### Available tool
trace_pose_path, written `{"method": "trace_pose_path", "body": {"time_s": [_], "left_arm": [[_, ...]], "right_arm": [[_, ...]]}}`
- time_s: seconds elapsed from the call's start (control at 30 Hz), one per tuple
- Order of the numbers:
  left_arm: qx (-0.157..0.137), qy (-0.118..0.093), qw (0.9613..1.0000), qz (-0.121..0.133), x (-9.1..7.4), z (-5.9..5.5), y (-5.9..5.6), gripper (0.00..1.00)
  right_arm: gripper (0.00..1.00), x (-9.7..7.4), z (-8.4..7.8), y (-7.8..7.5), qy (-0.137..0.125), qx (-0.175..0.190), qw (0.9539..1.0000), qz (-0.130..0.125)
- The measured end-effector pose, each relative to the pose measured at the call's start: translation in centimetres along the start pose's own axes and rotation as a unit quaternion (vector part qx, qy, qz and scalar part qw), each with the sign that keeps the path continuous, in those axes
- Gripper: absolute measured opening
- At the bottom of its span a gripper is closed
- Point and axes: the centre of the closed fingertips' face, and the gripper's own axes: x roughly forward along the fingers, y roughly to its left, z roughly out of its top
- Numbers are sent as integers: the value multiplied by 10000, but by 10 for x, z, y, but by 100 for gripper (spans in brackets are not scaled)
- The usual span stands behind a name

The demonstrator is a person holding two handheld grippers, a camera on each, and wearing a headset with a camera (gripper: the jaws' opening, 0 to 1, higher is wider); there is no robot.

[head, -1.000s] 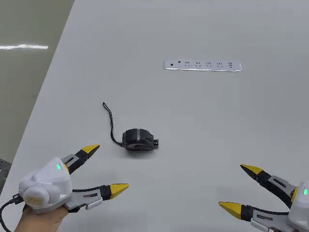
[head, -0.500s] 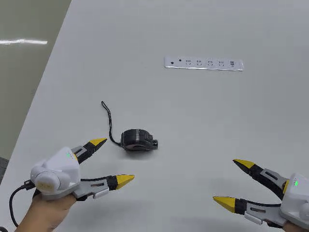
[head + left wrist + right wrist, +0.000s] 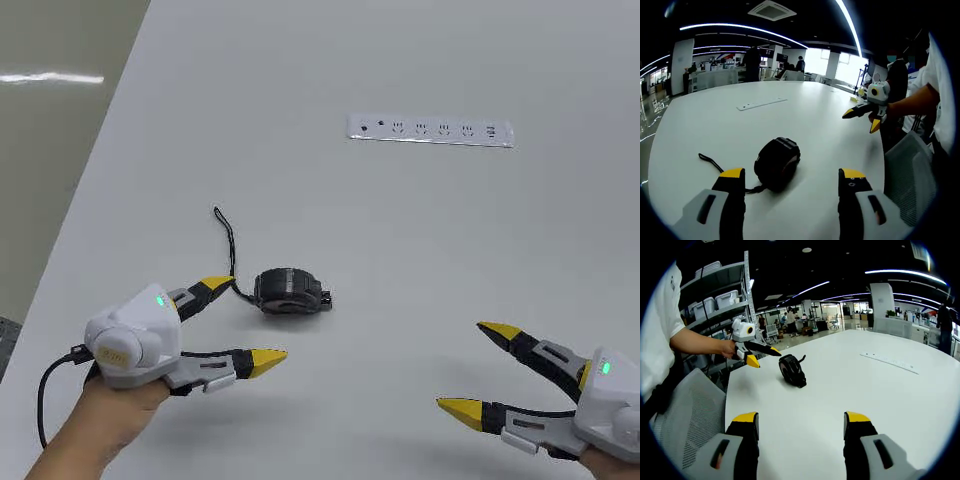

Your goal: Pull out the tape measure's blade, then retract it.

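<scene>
— Both spread wide, holding nothing?
— Yes. Left gripper (image 3: 250, 318) nearer: just short of tape measure (image 3: 290, 291), on the table (image 3: 400, 230) straight ahead of its jaws, long axis crosswise, blade end toward right gripper (image 3: 467, 366), well apart.

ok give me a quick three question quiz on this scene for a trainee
1. True or false: the left gripper is shut on the tape measure.
2. What lies on the table beyond the tape measure? A) a power strip B) a hammer C) a mug
3. Which is nearer the tape measure, the left gripper or the right gripper?

Key
1. False: its jaws stand open, just short of the case, with one tip by the wrist strap.
2. A.
3. The left gripper.
</scene>
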Motion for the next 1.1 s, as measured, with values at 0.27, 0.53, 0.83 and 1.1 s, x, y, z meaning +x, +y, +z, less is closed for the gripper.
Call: {"method": "trace_pose_path", "body": {"time_s": [0.27, 0.53, 0.83, 1.1], "left_arm": [[82, 133, 9998, -75, 12, -1, 5, 71], [104, 193, 9996, -169, 20, 0, 12, 70], [237, 245, 9985, -432, 27, 3, 16, 68], [316, 347, 9965, -687, 32, -1, 14, 65]], "right_arm": [[69, 9, 2, -3, 16, -9, 9999, 101], [69, 16, 1, -10, 44, -29, 9998, 204], [68, 27, 1, -12, 82, -50, 9993, 356], [67, 35, 0, -14, 111, -83, 9988, 467]]}}
